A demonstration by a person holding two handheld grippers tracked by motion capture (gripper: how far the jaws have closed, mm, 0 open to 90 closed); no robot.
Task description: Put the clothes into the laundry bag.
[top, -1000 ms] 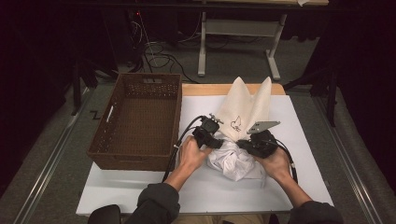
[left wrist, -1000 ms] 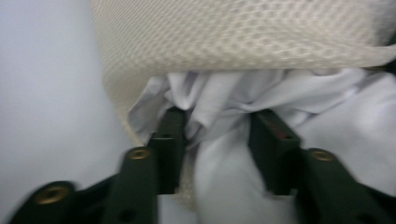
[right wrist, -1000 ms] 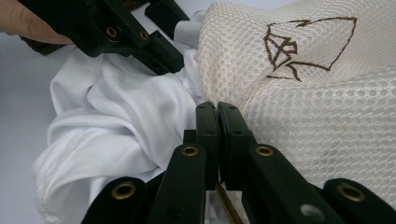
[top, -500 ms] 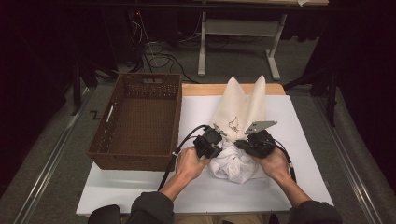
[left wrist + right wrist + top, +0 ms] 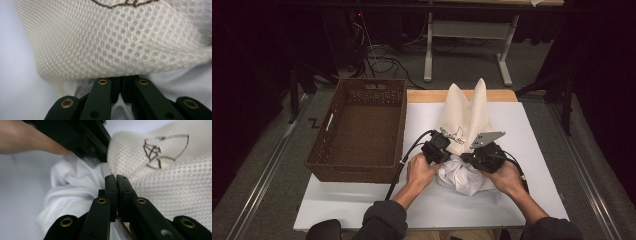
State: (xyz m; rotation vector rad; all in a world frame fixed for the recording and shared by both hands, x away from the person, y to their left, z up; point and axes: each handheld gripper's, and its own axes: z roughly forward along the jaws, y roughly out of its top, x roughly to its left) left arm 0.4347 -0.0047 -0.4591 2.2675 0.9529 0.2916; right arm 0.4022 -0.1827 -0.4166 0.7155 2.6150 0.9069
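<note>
A cream mesh bag [image 5: 464,117] with a brown stitched logo lies on the white table, its two far corners pointing away from me. Crumpled white cloth [image 5: 462,176] bulges at its near end. My left gripper [image 5: 439,150] is shut on the bag's near edge at the left. My right gripper [image 5: 473,157] is shut on that edge at the right. In the left gripper view the mesh bag [image 5: 107,42] spreads above the left gripper [image 5: 121,81]. In the right gripper view the right gripper [image 5: 116,178] pinches the mesh bag [image 5: 175,177] beside the white cloth [image 5: 72,192].
A brown wicker basket [image 5: 357,167] stands empty on the table's left side, close to my left forearm. The white table [image 5: 532,130] has bare room to the right of the bag and along its near edge. Beyond the table are a grey floor and desk legs.
The left gripper has come a little nearer to me and toward the right gripper. The bag's far corners have swung from leaning right to pointing straight away.
</note>
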